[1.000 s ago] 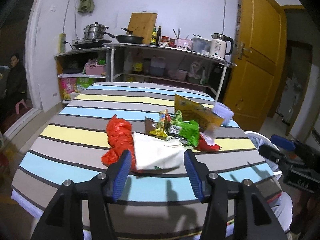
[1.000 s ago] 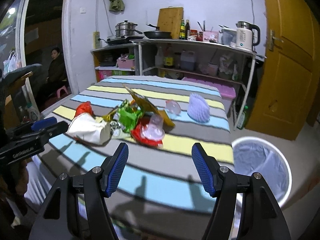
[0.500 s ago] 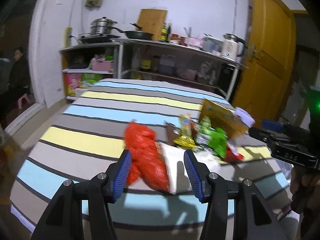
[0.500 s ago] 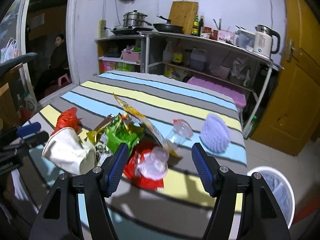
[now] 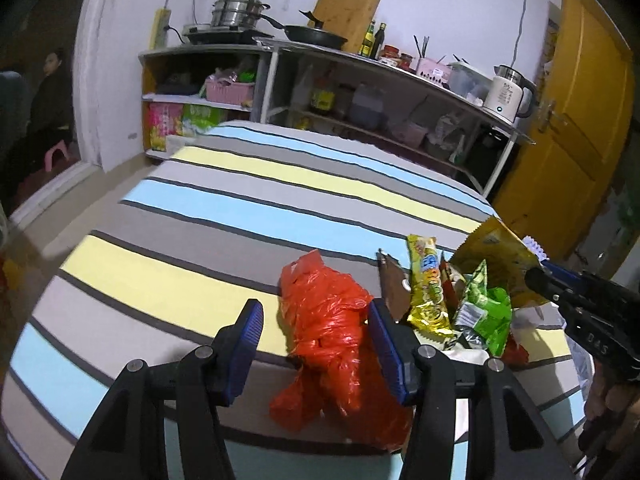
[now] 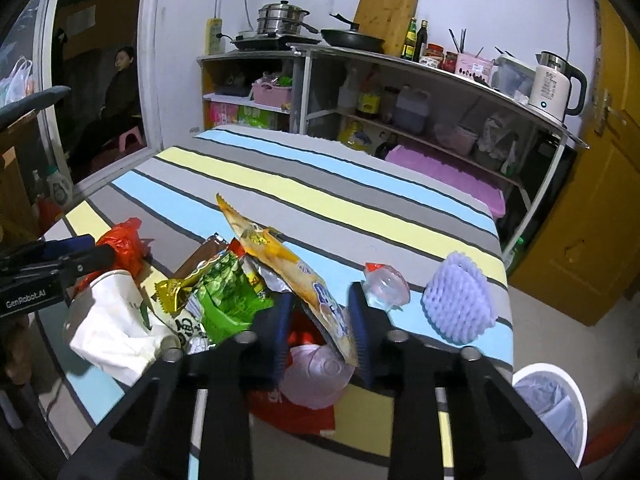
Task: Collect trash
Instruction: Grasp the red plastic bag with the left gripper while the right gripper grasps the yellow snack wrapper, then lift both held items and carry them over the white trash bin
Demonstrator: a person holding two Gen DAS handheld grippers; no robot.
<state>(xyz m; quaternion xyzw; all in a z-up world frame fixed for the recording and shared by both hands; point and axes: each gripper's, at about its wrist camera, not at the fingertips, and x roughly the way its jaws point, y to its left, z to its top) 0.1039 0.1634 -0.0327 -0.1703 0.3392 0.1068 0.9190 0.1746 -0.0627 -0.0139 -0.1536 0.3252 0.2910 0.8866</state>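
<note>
Bin beside table edge, floor seemingly clear.

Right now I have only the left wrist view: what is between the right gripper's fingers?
Observer: The right gripper has just been closing its jaws around the lower end of the yellow snack bag; one pad does not look pressed on it yet.
Operator: Is a bin in sight anywhere?
Observer: Yes, a white lined trash bin stands on the floor beside the near right corner of the striped table.
</note>
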